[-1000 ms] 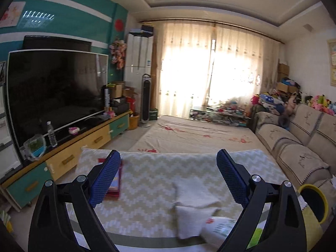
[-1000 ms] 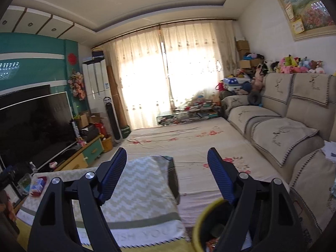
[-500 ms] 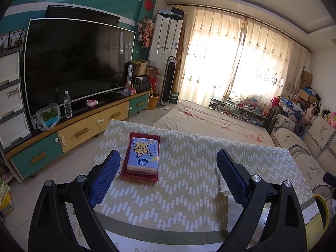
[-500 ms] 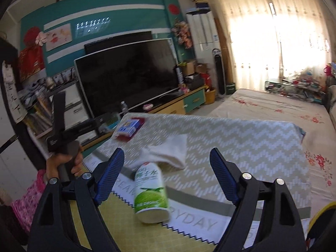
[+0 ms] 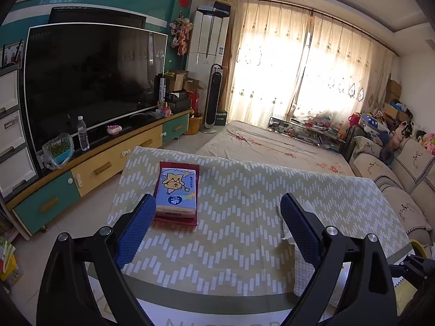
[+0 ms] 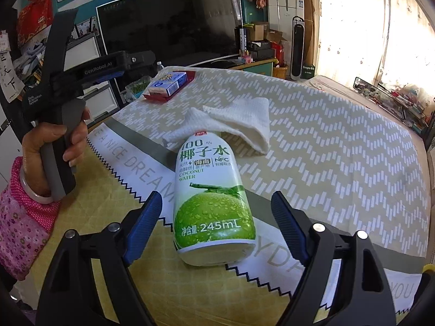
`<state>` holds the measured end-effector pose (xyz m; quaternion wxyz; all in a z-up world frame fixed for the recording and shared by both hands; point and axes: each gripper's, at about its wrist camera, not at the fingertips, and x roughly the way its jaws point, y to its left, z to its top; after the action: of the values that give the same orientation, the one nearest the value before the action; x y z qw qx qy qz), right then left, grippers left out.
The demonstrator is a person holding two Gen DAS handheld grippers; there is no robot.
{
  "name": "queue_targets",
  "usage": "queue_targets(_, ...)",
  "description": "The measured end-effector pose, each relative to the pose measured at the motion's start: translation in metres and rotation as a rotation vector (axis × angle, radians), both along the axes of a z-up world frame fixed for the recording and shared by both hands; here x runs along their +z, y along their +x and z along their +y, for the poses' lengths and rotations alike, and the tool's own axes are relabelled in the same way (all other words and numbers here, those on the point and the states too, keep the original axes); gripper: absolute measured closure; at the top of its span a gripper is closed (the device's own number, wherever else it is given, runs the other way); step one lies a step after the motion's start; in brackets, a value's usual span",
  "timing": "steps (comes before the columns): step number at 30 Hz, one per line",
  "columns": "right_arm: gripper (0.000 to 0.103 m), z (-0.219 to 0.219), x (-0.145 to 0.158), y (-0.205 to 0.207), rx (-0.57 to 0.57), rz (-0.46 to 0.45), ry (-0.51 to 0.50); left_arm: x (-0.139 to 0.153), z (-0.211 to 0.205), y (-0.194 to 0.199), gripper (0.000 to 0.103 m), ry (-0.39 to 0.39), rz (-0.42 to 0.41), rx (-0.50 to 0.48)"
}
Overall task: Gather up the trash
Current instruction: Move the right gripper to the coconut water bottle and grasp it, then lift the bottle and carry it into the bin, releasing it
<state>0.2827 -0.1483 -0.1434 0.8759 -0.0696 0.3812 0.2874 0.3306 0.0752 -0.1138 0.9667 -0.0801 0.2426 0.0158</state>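
A white and green coconut water bottle (image 6: 213, 203) lies on its side on the table, its base toward me. My right gripper (image 6: 217, 217) is open, with a finger on each side of the bottle and not touching it. A crumpled white paper towel (image 6: 239, 122) lies just beyond the bottle; it also shows in the left wrist view (image 5: 301, 247) by the right finger. A blue tissue pack (image 5: 176, 193) rests on a red wrapper (image 5: 190, 166), also seen in the right wrist view (image 6: 168, 82). My left gripper (image 5: 217, 225) is open and empty above the table.
The table wears a chevron cloth (image 5: 244, 203). A yellow-rimmed bin (image 5: 417, 244) peeks in at the right edge. A TV stand (image 5: 95, 168) with a large TV runs along the left; a sofa (image 5: 402, 179) stands at the right. The hand holding the left gripper (image 6: 59, 125) shows at left.
My right gripper has come down close to the bottle, which now lies between its fingers. My left gripper has shifted slightly toward the tissue pack.
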Motion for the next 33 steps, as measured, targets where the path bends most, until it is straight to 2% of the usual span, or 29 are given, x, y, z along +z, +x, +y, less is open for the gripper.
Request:
queue_targets(3,0.044,0.0,-0.006,0.005,-0.014,0.021,0.005,0.0,0.0,0.0,0.011,0.001,0.0,0.0)
queue_targets(6,0.053,-0.001,-0.009,0.005,-0.01,0.038,0.019,0.001,-0.001,-0.001,0.011,-0.003,-0.001,-0.005)
queue_targets(16,0.054,-0.002,0.016,-0.02,0.152,0.066,0.049,0.002,-0.005,-0.001,0.011,0.004,-0.001,-0.012)
queue_targets(21,0.054,-0.014,0.033,-0.04,0.137,0.048,0.06,0.001,-0.005,0.001,0.011,0.005,0.006,-0.014)
queue_targets(26,0.054,-0.039,0.065,-0.065,0.091,-0.03,0.136,0.0,-0.01,0.002,0.011,0.02,0.008,-0.024)
queue_targets(33,0.054,-0.066,0.098,-0.074,0.023,-0.096,0.207,0.0,-0.015,0.001,0.011,0.037,0.008,-0.032)
